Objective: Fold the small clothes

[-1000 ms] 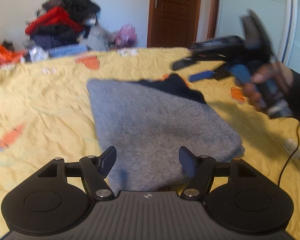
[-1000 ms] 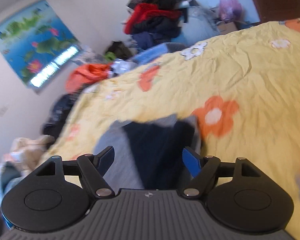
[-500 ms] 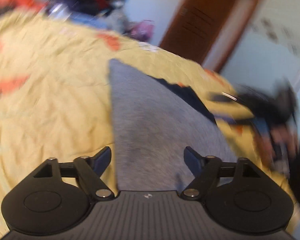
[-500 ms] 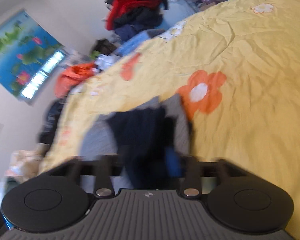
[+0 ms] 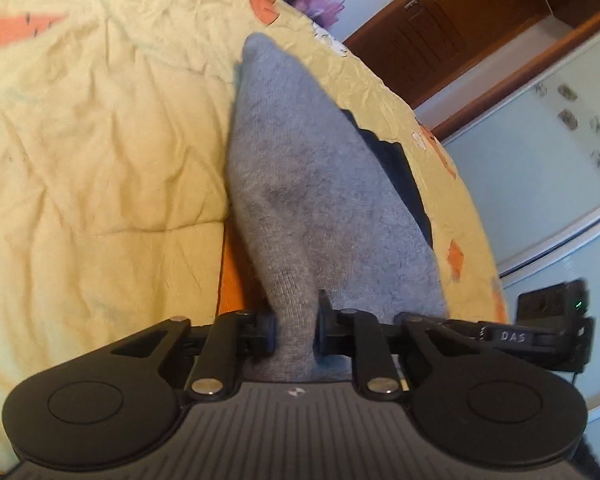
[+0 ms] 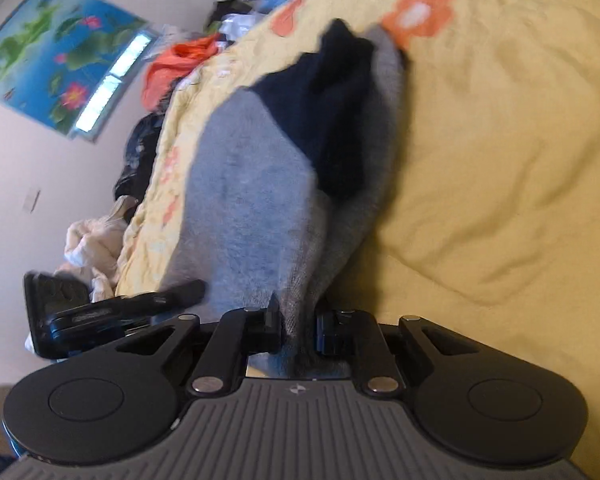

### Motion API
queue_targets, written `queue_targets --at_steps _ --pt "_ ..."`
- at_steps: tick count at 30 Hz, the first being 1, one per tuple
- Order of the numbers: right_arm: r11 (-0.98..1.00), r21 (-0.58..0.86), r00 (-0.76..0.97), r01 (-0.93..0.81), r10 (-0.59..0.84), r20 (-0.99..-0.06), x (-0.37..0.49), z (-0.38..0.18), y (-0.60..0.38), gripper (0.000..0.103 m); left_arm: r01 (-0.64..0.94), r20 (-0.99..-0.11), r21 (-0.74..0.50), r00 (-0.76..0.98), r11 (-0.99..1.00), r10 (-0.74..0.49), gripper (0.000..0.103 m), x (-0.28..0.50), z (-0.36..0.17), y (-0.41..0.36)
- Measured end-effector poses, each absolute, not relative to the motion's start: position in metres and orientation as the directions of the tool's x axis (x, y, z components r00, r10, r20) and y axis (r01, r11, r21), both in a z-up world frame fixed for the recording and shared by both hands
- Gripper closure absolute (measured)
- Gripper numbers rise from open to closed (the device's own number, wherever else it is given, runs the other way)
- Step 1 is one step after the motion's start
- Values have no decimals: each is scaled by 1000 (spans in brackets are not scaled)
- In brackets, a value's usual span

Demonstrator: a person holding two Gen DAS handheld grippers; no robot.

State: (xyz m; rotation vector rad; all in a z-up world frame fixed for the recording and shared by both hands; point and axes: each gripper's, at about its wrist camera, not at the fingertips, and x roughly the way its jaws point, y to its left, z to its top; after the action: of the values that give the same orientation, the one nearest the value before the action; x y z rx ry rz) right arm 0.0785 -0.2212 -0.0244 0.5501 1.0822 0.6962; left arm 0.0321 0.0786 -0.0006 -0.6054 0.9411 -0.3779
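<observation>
The grey knit garment [image 5: 300, 184] lies on the yellow flowered bedspread [image 5: 100, 140], and both grippers have hold of its near edge. The left gripper [image 5: 294, 330] has its fingers drawn in on a bunched fold of the grey knit, which rises between them and fans out across the bedspread beyond. The right gripper [image 6: 298, 328] likewise pinches a gathered fold of the same garment [image 6: 252, 200], the cloth squeezed between its two fingers.

The left wrist view shows a brown wooden door [image 5: 460, 36] past the far edge of the bedspread, and only a thin strip of the garment's dark navy part [image 5: 400, 168] along the grey knit's right side. The right wrist view shows that navy part [image 6: 332, 120] broadly, lying on the grey knit, along with a lotus picture [image 6: 56, 56] on the wall and an orange cloth [image 6: 176, 60] beyond the bedspread [image 6: 500, 160].
</observation>
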Motion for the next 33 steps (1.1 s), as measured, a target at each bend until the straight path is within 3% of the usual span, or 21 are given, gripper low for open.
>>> queue_targets --at_steps 5,9,11,14,16,18,19,20,22,25,27,29,31,33 --pt "634 700 309 -328 772 -555 57 9 -232 84 146 -590 -625 554 766 -587 92 -2 36 79" --pt "653 671 282 -350 757 -590 36 7 -242 81 142 -670 -532 531 834 -518 87 -12 20 72" --pt "699 639 318 -322 715 -622 28 4 -243 61 89 -700 -531 515 843 -495 67 -16 13 77" --pt "691 665 396 -283 716 -576 11 10 -257 56 74 -670 -487 608 870 -427 40 -36 30 82" --pt "773 557 520 -305 625 -582 -4 27 -257 56 101 -623 -333 722 938 -299 38 -51 51 68" --pt "870 349 663 -349 492 -564 -19 49 -239 56 125 -557 -186 804 975 -209 38 -57 62 43" --pt "891 286 718 -353 454 -528 -24 57 -230 49 135 -534 -125 826 983 -181 38 -56 62 29" --pt "896 277 755 -347 442 -484 -25 62 -221 33 150 -529 -77 832 986 -168 38 -53 58 15" --pt "871 337 759 -357 481 -439 -17 61 -204 11 165 -571 -60 803 984 -170 38 -39 41 -5" --pt "844 379 713 -380 528 -461 1 43 -171 16 206 -640 -39 746 978 -183 38 -27 11 -21" --pt "870 328 688 -368 492 -534 15 24 -153 24 245 -621 40 765 969 -168 36 -30 1 -25" --pt "891 258 651 -373 450 -611 23 1 -142 37 269 -629 27 753 963 -193 37 -32 1 -16" --pt "881 162 679 -445 449 -581 7 -6 -142 37 281 -636 31 746 959 -198 36 -34 1 -5" --pt "877 141 659 -460 444 -607 3 1 -140 37 288 -644 29 738 957 -203 36 -37 8 3"
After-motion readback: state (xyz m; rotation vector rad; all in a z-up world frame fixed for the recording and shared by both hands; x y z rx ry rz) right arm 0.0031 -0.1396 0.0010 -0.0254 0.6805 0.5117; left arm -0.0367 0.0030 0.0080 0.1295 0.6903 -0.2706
